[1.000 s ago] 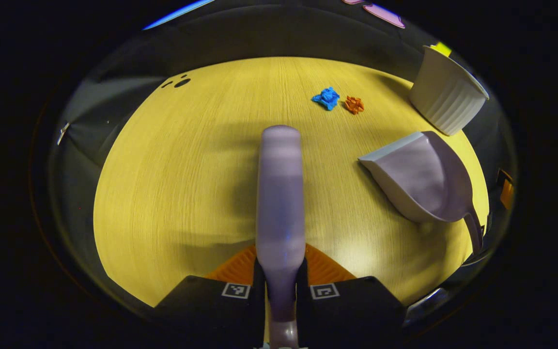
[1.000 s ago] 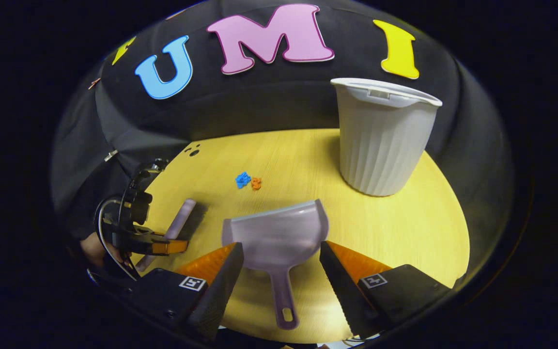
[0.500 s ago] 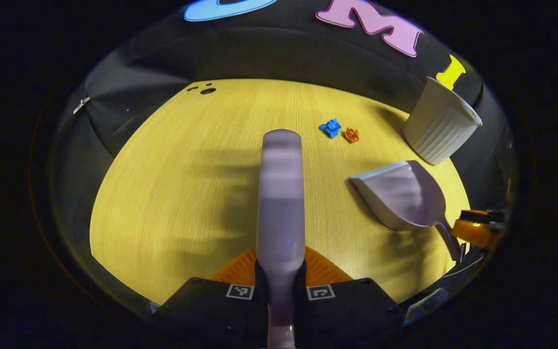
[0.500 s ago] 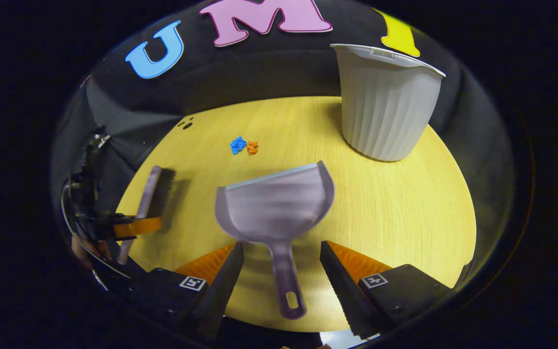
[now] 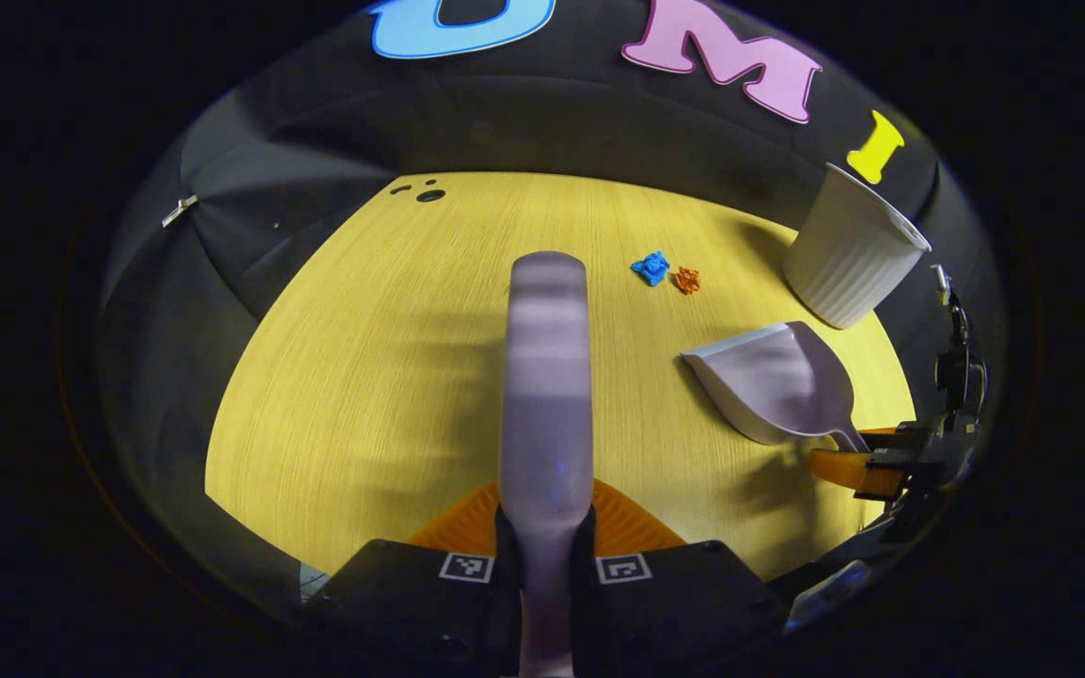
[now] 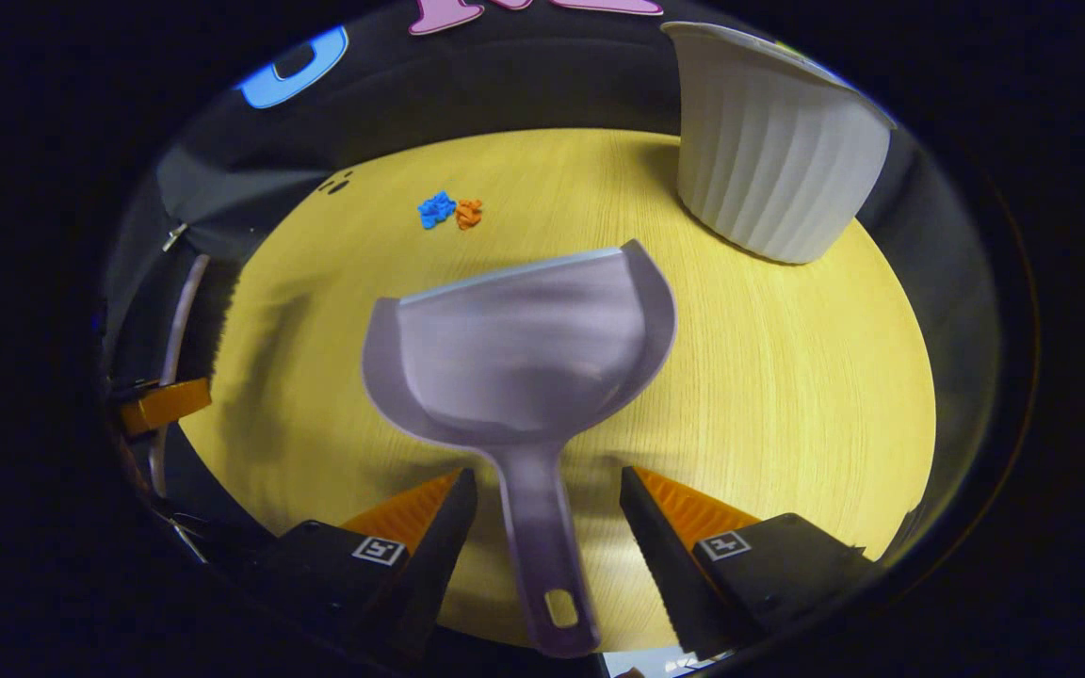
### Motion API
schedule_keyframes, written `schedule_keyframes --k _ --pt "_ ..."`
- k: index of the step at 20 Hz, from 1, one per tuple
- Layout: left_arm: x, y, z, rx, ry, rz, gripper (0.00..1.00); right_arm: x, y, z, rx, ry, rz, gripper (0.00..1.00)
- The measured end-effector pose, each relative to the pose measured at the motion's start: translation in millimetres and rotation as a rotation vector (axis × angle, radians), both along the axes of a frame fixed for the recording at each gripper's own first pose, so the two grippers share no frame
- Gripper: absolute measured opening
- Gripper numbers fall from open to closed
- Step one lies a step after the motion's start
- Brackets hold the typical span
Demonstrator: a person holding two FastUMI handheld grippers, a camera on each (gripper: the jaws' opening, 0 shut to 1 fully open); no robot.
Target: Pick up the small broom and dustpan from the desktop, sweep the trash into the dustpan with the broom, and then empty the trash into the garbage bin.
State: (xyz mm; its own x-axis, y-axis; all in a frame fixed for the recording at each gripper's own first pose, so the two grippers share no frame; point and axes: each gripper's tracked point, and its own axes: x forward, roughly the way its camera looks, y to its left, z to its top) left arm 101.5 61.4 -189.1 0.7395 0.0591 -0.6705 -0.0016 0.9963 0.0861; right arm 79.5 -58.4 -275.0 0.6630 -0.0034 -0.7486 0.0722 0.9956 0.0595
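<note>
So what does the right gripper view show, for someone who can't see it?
The open tongs sit either side of a dustpan handle on a wooden table. Beyond lie blue and orange scraps and a white bin.

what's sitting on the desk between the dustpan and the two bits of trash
Nothing. In the right gripper view, bare desktop runs from the dustpan lip to the blue scrap and orange scrap. The left gripper view shows the same gap.

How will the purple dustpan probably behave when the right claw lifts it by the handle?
The purple plastic dustpan looks moulded and thin, so probably stiff and light. Its wide scoop sits beyond the narrow handle, so it may droop forward. The smooth handle might slip.
</note>
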Motion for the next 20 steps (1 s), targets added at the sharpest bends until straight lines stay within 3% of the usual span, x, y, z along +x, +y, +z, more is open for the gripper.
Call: schedule_keyframes --k 4,9,13,14,17,19,20 --pt "13 2 -3 -0.001 0.021 0.026 0.25 12 2 -10 0.022 0.047 -0.020 0.78" --pt "38 -4 -4 0.009 0.041 0.004 0.25 11 2 -6 0.021 0.058 0.015 0.44" --pt "81 -14 -9 0.041 0.079 -0.055 0.25 13 5 -8 0.064 0.063 0.070 0.37" --pt "92 -15 -9 0.054 0.088 -0.071 0.24 10 5 -9 0.072 0.072 0.082 0.41" --pt "131 -19 -6 0.084 0.106 -0.120 0.25 6 -8 -1 0.045 0.058 0.109 0.33" --pt "157 -20 -6 0.108 0.117 -0.156 0.25 6 -17 8 0.010 0.038 0.141 0.41" --pt "171 -21 -6 0.122 0.123 -0.175 0.25 5 -21 12 -0.009 0.040 0.158 0.37"
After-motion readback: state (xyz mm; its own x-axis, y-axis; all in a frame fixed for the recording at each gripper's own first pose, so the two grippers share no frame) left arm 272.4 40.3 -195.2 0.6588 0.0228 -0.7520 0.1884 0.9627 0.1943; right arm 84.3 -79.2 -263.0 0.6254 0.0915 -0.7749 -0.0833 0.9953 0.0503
